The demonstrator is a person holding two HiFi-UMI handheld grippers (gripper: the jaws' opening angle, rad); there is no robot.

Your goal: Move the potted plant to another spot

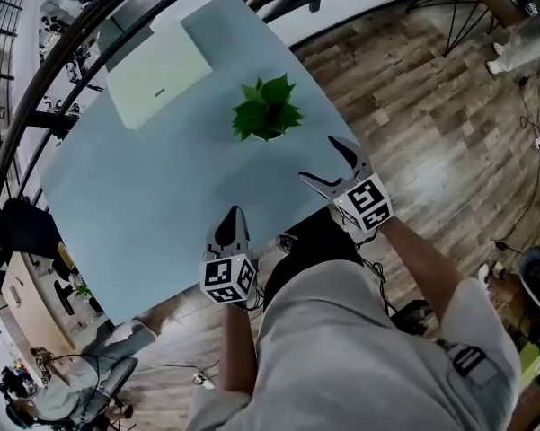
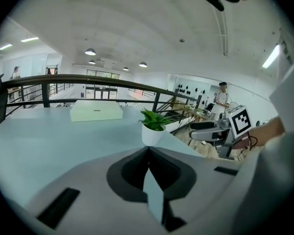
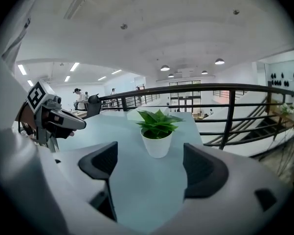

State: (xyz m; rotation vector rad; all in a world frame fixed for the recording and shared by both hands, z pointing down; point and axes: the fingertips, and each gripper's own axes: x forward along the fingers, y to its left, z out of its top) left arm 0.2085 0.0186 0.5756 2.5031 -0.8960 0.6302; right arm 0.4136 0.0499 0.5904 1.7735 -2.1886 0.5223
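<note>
Right gripper [image 1: 319, 160] hovered with its jaws wide apart and empty, aimed at the potted plant [image 1: 268, 110], which stood upright on the pale blue table [image 1: 135, 205] a little ahead. Left gripper [image 1: 234, 215] had its jaws pressed together over the table's near edge.

table [image 1: 144, 205]: smooth, matt | pot [image 3: 157, 146]: smooth, matt | floor [image 1: 413, 115]: wood planks | railing [image 3: 228, 116]: dark metal
</note>
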